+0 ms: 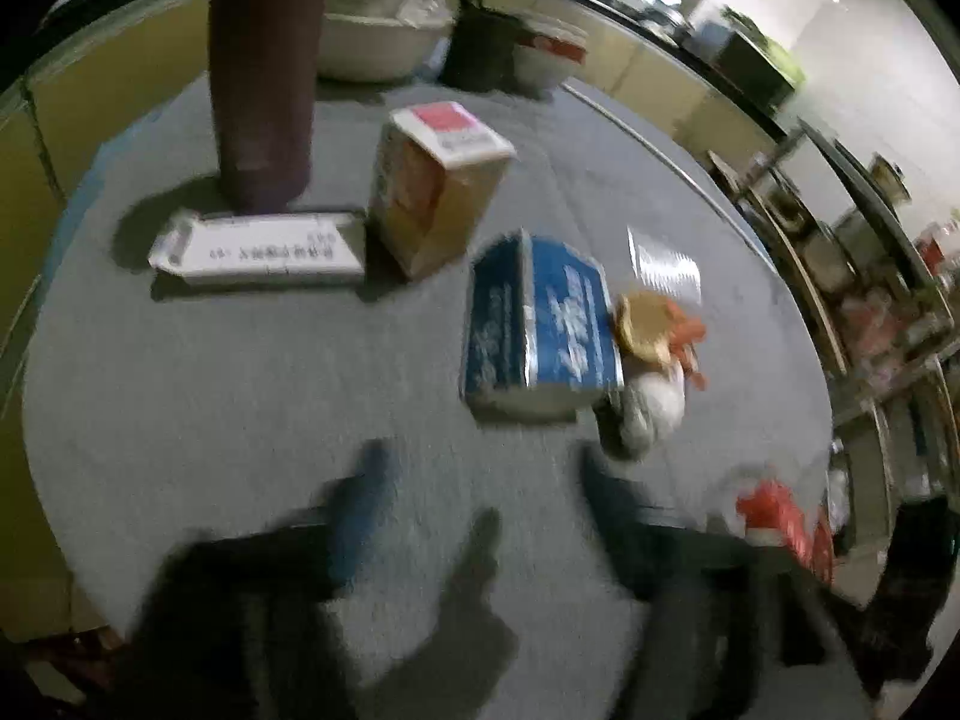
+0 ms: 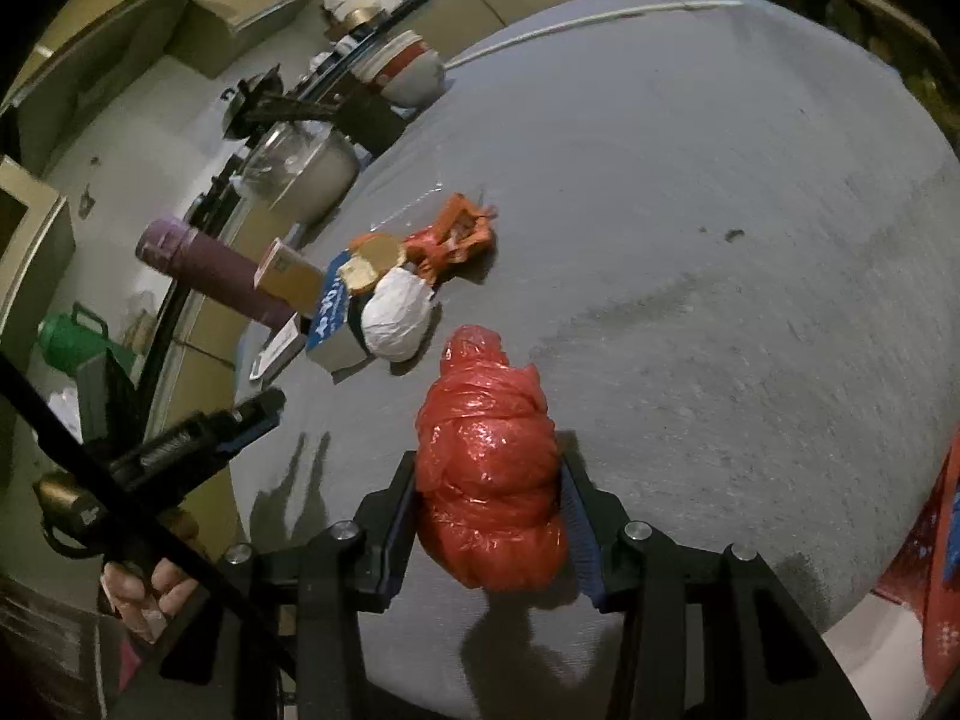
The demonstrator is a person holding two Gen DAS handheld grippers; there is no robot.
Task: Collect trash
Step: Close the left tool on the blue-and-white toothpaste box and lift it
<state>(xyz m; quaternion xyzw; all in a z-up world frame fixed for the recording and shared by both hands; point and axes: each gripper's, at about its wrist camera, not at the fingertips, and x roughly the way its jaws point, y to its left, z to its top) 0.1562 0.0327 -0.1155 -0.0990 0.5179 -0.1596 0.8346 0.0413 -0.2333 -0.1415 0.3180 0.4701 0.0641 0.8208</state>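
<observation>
- Right wrist view: the right gripper (image 2: 489, 516) has its fingers (image 2: 399, 510) pinching a crumpled red plastic bag (image 2: 489, 474), one pad against each side.
- The bag's long axis runs straight away from the fingers, knotted tip pointing forward across the grey table (image 2: 720, 240).
- Left wrist view, blurred: the left gripper (image 1: 480, 480) hangs with fingers spread and nothing between them.
- Ahead lie a blue box (image 1: 534, 330), a white wad (image 1: 651, 408), an orange wrapper (image 1: 690, 336), a tan carton (image 1: 432, 186) and a white box (image 1: 264, 249).
- Judgement: collecting is early; most litter remains on the table.
</observation>
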